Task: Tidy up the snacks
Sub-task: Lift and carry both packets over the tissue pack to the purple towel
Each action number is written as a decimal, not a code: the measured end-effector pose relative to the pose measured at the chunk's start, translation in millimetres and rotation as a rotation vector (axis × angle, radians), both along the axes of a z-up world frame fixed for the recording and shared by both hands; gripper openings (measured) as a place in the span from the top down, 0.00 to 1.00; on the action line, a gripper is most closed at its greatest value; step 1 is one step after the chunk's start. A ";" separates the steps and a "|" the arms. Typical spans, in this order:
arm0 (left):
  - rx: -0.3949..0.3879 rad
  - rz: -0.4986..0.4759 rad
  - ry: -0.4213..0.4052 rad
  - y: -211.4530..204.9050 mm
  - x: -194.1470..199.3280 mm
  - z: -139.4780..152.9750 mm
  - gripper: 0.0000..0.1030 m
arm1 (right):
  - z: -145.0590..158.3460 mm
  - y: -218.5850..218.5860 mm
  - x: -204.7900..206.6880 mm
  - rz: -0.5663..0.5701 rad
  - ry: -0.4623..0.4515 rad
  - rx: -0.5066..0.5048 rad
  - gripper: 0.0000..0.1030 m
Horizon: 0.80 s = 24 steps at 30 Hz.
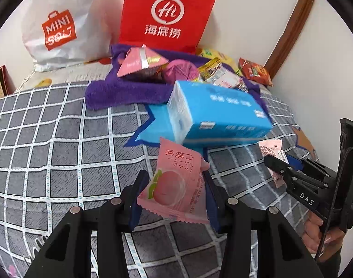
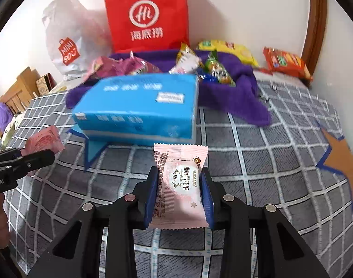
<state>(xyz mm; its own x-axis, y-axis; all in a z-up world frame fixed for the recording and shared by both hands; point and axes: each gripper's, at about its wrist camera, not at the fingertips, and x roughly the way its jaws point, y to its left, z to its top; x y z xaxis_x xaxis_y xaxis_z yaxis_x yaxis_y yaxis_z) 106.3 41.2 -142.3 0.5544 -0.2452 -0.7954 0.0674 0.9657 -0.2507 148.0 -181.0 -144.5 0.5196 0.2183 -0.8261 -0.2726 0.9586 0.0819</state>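
"MINISO" marks the white bag (image 1: 60, 25), "Hi 海底捞" the red bag (image 1: 167, 11), "DAS" the right hand-held gripper (image 1: 272, 162).

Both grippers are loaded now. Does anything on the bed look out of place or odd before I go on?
Yes: the blue tissue pack isn't a snack, and it sits askew, half covering the blue star mat. The snack pile lies jumbled on the rumpled purple towel.

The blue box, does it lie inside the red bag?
No, the blue box lies on the checked bedcover in front of the red bag, which stands behind by the wall.
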 end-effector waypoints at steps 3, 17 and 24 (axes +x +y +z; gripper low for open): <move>-0.016 -0.008 -0.010 -0.2 -0.1 12.6 0.58 | 16.1 2.6 -4.2 0.012 -0.026 0.005 0.66; -0.034 -0.025 -0.086 -10.8 22.7 67.7 0.58 | 67.9 -3.6 24.1 -0.047 -0.077 -0.010 0.66; -0.052 -0.021 -0.096 -12.0 48.7 85.2 0.58 | 95.6 -1.7 47.3 -0.041 -0.115 0.012 0.66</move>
